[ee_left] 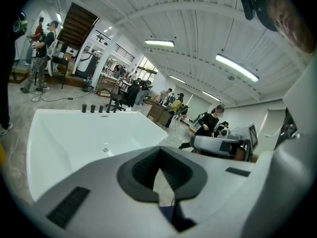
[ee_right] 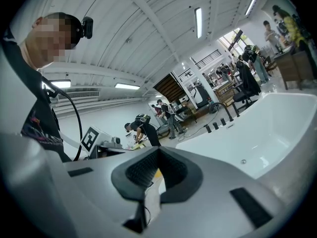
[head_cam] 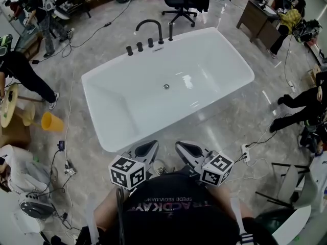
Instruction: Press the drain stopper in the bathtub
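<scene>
Now, your left tongs [head_cam: 148, 148]: jaws pressed together, nothing between them, tips at the tub's near rim.
Your right tongs [head_cam: 184, 148]: jaws together as well, empty, just beside your left pair.
Bathtub [head_cam: 225, 60]: straight ahead of both tips.
Drain stopper [head_cam: 166, 87]: on the tub floor, well ahead of your tongs, untouched.
Faucet [head_cam: 151, 26]: on the far rim, beyond the stopper.

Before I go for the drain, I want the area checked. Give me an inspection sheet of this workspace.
Surface: white bathtub, bare inside.
Job's things: drain stopper at the tub floor's middle, untouched.
Clutter: orange container on floor left of tub.
Grippers: left gripper and right gripper shut, empty, near the front rim.
Cables: cords and power strip on floor.
Surroundings: black faucet on far rim, office chair, people around.
</scene>
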Tool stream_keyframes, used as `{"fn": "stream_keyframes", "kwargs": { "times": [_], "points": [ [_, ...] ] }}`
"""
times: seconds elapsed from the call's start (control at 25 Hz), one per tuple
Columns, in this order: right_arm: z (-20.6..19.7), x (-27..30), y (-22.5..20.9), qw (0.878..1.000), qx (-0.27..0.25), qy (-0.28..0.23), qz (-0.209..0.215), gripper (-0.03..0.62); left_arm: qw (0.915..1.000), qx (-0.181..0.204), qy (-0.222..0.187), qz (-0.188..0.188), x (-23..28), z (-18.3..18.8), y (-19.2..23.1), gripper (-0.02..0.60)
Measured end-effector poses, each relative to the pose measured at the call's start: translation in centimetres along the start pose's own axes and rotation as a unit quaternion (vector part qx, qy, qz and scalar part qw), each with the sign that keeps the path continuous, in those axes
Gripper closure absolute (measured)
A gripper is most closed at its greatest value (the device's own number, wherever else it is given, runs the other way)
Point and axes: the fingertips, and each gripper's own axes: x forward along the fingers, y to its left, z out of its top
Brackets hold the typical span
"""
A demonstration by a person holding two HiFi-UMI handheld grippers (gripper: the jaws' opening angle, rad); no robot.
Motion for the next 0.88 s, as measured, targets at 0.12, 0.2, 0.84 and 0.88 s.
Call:
{"fn": "stream_keyframes", "kwargs": {
  "times": [0.12,0.2,0.84,0.88],
  "points": [
    [0.2,0.0,0.0,1.000,0.000,0.001,0.000,0.582,1.0000,-0.001,0.000,0.000,0.1,0.1,0.0,0.577],
    [0.3,0.1,0.0,1.000,-0.002,0.003,0.001,0.582,1.0000,0.000,0.000,0.000,0.1,0.2,0.0,0.577],
    [0.0,1.0,0.1,1.000,-0.005,0.013,0.006,0.582,0.9999,-0.003,-0.005,0.008,-0.4,0.2,0.7,0.577],
    [0.0,1.1,0.1,1.000,-0.005,0.014,0.006,0.582,0.9999,-0.003,-0.005,0.008,-0.4,0.2,0.7,0.577]
  ]
}}
